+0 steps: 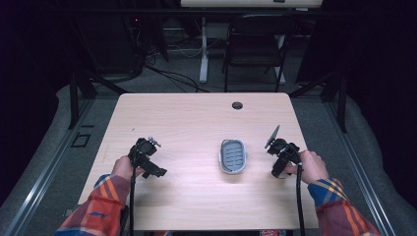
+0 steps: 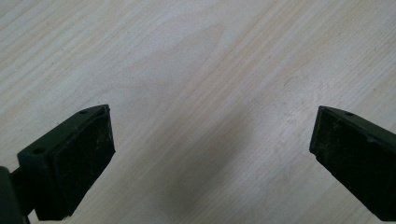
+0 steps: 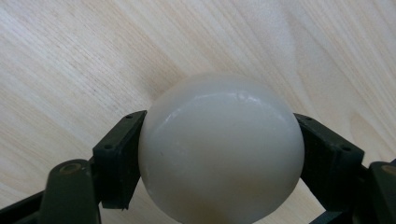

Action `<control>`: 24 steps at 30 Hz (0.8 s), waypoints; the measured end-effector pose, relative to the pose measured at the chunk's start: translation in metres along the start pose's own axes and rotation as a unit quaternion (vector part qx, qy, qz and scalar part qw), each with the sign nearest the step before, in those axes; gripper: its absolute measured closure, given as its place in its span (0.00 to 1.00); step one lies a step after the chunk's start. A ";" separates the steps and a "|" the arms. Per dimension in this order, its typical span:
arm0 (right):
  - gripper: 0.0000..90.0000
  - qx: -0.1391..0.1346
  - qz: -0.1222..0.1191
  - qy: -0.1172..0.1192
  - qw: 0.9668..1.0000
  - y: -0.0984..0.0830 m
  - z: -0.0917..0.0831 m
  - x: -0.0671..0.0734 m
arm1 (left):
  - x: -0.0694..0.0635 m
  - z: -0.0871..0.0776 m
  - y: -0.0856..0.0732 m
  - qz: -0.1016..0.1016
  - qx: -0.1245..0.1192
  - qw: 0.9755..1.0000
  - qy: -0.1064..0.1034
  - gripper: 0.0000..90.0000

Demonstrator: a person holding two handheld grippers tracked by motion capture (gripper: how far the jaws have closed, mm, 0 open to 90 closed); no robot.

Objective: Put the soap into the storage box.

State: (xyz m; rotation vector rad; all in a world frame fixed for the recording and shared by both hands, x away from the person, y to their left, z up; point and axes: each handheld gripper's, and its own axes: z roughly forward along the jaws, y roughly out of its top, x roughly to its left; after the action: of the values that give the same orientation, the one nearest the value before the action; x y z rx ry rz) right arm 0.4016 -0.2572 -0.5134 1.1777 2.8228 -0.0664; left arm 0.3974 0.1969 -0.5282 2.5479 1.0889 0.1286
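A smooth white ball (image 3: 219, 149) sits between the two black jaws of my right gripper (image 3: 219, 156), which is shut on it just above the wooden table top. In the high view the right gripper (image 1: 279, 169) is held at the table's right side, to the right of a small grey oval dish (image 1: 232, 156). At the table's left side my left gripper (image 1: 156, 171) points down at bare wood. Its jaws stand wide apart in the left gripper view (image 2: 212, 158), with nothing between them.
The light wooden table (image 1: 196, 118) has a round cable hole (image 1: 237, 105) near its far edge. Behind the table stand a black folding chair (image 1: 253, 46) and a white desk leg (image 1: 203, 49), with cables on the floor.
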 end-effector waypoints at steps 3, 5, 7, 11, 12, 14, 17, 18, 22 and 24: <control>0.26 -0.017 0.008 0.000 1.000 0.002 0.000 0.002 | 0.000 0.000 0.000 0.000 0.000 1.000 0.000 0.00; 0.26 -0.007 -0.003 -0.005 1.000 0.006 -0.004 0.002 | 0.000 0.000 0.000 0.001 0.001 1.000 0.000 0.00; 0.26 -0.017 0.004 -0.004 1.000 0.006 -0.004 0.003 | 0.000 0.000 0.000 0.001 0.001 1.000 0.000 0.00; 0.26 -0.021 0.003 -0.005 1.000 0.011 -0.008 0.005 | 0.000 0.000 0.000 0.002 0.001 1.000 -0.001 0.00; 0.26 -0.021 0.003 -0.005 1.000 0.011 -0.008 0.005 | 0.000 0.000 0.000 0.002 0.001 1.000 -0.001 0.00; 0.26 -0.002 -0.017 -0.009 1.000 0.015 -0.012 0.003 | 0.000 0.001 0.000 0.001 0.001 1.000 -0.002 0.00; 0.26 -0.031 0.005 -0.002 1.000 0.016 -0.009 0.007 | 0.000 0.001 0.000 0.000 0.000 1.000 -0.002 0.00; 0.26 -0.031 0.005 -0.003 1.000 0.017 -0.010 0.007 | 0.000 0.001 0.000 0.001 0.000 1.000 -0.002 0.00; 0.26 -0.012 -0.013 -0.009 1.000 0.023 -0.014 0.008 | 0.000 0.001 0.000 0.001 0.000 1.000 -0.002 0.00; 0.26 -0.003 -0.023 -0.012 1.000 0.025 -0.016 0.007 | 0.000 0.001 0.000 0.001 0.001 1.000 -0.002 0.00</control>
State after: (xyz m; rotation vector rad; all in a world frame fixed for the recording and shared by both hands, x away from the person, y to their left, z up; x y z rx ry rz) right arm 0.4135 -0.2334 -0.4979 1.1034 2.8272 -0.0751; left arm 0.3975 0.1968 -0.5290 2.5495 1.0849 0.1226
